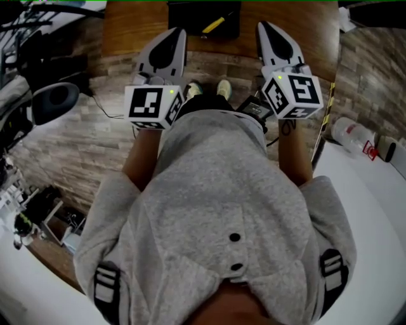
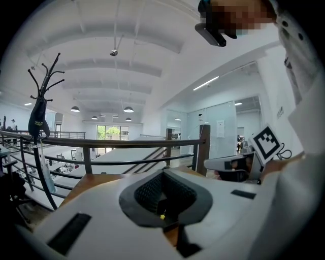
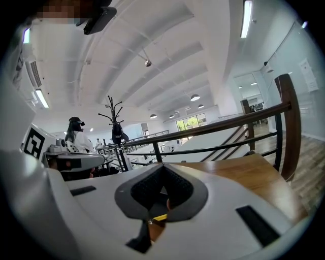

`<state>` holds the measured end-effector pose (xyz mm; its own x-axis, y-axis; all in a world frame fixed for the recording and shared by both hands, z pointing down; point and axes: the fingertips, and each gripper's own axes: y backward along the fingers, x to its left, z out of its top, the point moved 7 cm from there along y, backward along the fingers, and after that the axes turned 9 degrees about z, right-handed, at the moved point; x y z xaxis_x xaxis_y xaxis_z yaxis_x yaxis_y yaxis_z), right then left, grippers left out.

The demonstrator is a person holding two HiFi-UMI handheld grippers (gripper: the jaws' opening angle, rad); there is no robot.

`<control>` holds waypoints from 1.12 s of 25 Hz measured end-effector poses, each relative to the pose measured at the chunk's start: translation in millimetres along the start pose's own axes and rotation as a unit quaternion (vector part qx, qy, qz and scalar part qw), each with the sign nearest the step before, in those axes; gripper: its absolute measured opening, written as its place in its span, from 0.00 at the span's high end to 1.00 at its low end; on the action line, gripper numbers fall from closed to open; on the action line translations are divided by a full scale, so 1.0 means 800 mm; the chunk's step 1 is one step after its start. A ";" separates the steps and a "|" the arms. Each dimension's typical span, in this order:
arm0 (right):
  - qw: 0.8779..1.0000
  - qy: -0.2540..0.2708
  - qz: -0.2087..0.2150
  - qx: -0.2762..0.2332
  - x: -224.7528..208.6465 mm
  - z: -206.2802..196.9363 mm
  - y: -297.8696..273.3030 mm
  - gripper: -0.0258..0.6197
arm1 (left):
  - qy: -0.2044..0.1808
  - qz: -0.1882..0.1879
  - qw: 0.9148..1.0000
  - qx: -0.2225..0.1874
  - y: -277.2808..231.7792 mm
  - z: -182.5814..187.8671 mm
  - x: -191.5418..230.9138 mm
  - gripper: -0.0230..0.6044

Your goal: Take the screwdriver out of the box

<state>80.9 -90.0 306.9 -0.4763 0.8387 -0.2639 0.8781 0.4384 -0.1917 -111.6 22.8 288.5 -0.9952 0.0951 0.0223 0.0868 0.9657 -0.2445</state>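
The left claw [image 1: 179, 32] and the right claw [image 1: 262, 26] are both clenched and empty, held level side by side over the near edge of the wooden desk [image 1: 130, 25], with the yellow screwdriver [image 1: 214, 25] lying in the black box [image 1: 184, 18] between their tips

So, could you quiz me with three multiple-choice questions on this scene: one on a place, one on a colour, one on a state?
1. Where is the screwdriver? A in the box B on the floor C in a tool
2. Its colour? A red B yellow C green
3. The left tool and right tool are: A both open B both shut C one open

Answers: 1A, it lies in the black box; 2B, the head view shows yellow; 3B, each tool's jaws meet with nothing between them.
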 end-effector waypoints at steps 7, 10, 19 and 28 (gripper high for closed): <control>1.000 -0.003 0.001 -0.008 -0.008 0.002 0.000 0.94 | -0.009 -0.007 1.000 -0.001 -0.011 0.003 -0.010 0.94; 1.000 0.004 -0.005 -0.008 -0.013 0.004 0.000 0.94 | -0.011 -0.011 1.000 -0.004 -0.016 0.005 -0.013 0.94; 0.999 0.028 0.002 0.022 -0.005 0.003 -0.029 0.94 | -0.006 -0.027 1.000 -0.002 -0.037 0.004 0.009 0.94; 0.997 0.038 0.023 0.068 0.009 0.003 -0.094 0.94 | 0.019 -0.035 0.999 0.003 -0.066 0.004 0.066 0.94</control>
<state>11.4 -118.0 317.5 -0.4267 0.8810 -0.2045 0.8822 0.3556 -0.3087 -168.9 -24.2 299.3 -0.9964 0.0371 0.0758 0.0173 0.9690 -0.2464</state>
